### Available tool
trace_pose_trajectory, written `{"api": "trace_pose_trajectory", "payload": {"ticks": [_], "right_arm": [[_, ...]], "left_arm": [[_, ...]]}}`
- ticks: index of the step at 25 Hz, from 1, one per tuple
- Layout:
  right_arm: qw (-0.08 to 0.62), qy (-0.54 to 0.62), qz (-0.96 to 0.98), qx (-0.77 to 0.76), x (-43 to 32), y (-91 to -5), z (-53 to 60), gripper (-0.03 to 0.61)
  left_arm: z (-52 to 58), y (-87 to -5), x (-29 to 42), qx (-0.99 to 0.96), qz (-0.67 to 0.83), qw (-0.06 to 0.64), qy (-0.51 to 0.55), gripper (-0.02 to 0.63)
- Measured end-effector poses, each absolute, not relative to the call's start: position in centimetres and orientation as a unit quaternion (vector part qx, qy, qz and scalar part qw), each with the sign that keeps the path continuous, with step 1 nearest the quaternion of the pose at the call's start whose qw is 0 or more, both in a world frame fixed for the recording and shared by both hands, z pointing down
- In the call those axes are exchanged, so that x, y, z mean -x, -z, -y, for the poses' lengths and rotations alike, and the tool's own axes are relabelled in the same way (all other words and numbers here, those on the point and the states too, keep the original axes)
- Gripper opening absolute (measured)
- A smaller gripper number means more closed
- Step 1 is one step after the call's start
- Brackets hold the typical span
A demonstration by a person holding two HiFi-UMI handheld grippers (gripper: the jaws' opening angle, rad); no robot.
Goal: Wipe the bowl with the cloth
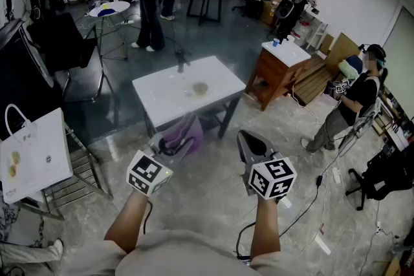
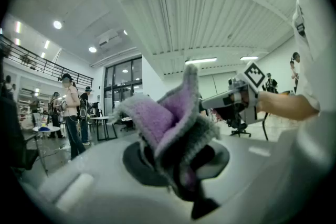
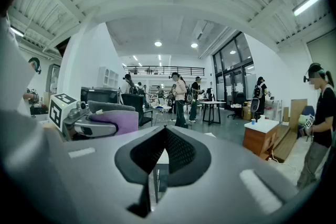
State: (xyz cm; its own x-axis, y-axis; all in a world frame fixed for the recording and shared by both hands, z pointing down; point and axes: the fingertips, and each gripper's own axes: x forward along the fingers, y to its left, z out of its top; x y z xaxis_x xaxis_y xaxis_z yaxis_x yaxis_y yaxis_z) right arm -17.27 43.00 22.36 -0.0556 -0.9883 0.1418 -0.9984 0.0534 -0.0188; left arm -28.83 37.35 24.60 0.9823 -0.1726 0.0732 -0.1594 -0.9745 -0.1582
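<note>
Left gripper (image 1: 173,147): jaws clamped on the purple cloth (image 1: 184,132). In the left gripper view the cloth stood up bunched and folded out of the jaws, with a free flap hanging forward of them. Right gripper (image 1: 249,139): jaws together, nothing between them, confirmed in its own view. Both grippers were held about level, side by side, over bare floor.

Bowl (image 1: 200,88): small, shallow and pale, resting on the white tabletop (image 1: 162,100), right of centre and nearer the far edge than the near one. It lay straight ahead of the jaws and well apart from them, with open floor between. Being round, it had no long axis to line up on. Its line fell between the two grippers, closer to the left one, which carried the cloth.

Judgement: wiping had not begun. The next move called for a walk up to the near edge of the tabletop, then a forward reach with the left gripper. The empty right gripper was free to steady the bowl.

Room: the tabletop around the bowl was mostly bare. A dark upright object (image 1: 180,61), not identifiable, stood near the far left edge, away from the approach line. A wooden cabinet (image 1: 278,71) stood just right of the table and a chair (image 1: 74,52) stood to its left. A cable (image 1: 310,194) trailed on the floor to the right, a possible snag.
</note>
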Motion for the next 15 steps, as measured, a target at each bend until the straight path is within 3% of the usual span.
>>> {"api": "trace_pose_trajectory", "payload": {"ticks": [15], "right_arm": [[0.034, -0.055, 0.733, -0.677, 14.7, -22.6, -43.9, 0.006]], "left_arm": [[-38.6, -24.9, 25.6, 0.992, -0.092, 0.070, 0.046, 0.072]]}}
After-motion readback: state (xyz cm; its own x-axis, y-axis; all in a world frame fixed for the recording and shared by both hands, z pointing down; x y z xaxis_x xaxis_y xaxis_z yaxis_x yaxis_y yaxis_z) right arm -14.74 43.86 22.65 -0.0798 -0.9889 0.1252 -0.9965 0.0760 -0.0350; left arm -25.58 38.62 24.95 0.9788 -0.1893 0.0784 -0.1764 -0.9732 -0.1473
